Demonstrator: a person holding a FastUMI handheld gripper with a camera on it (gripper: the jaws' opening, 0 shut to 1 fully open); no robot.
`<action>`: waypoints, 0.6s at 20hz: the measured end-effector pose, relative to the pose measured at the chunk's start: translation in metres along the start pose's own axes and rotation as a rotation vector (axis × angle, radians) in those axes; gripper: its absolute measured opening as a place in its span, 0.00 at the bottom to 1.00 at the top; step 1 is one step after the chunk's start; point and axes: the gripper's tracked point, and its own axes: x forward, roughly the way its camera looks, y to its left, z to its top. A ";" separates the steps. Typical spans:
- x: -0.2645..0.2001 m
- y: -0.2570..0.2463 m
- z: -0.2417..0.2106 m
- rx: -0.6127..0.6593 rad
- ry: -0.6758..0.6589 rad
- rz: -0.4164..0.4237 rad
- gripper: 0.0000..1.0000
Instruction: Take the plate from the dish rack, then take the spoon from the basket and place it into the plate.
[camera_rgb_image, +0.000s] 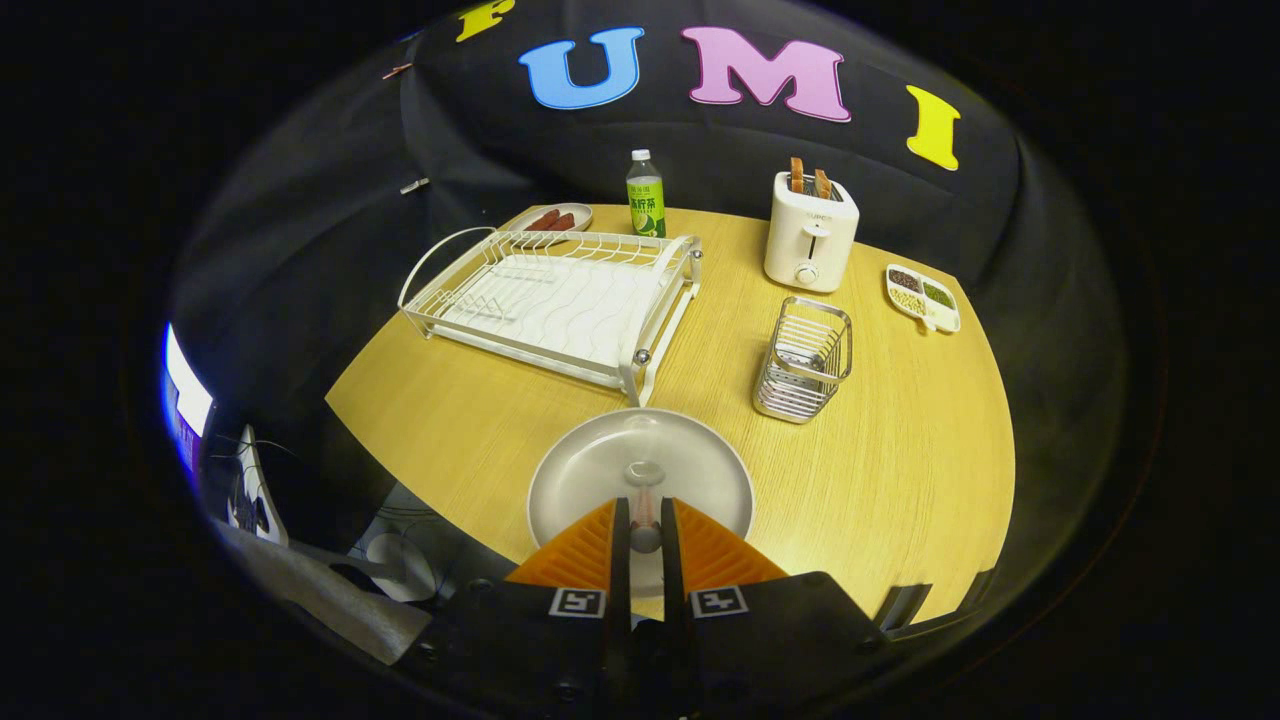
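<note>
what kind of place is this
Probably a mock kitchen set up in a booth: a wooden table carries a dish rack, a toaster and a plate, with dark cloth behind.

Table (900, 480): pale wood grain, matt. Plate (590, 480): smooth, glossy, probably ceramic. Dish rack (560, 300): white coated wire. Basket (803, 360): shiny metal wire. Toaster (810, 235): smooth white plastic.

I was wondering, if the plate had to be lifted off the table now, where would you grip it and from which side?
I would grip the plate at its thin raised rim on the near side, just ahead of the gripper, which is shut on the spoon and would need to let go first. The plate lies flat, and the dish rack crowds its far edge.
</note>
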 end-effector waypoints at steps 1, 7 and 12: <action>0.001 -0.001 -0.003 -0.005 0.010 -0.005 0.16; 0.004 -0.008 -0.014 0.004 0.036 -0.027 0.24; 0.003 -0.012 -0.017 0.002 0.047 -0.045 0.85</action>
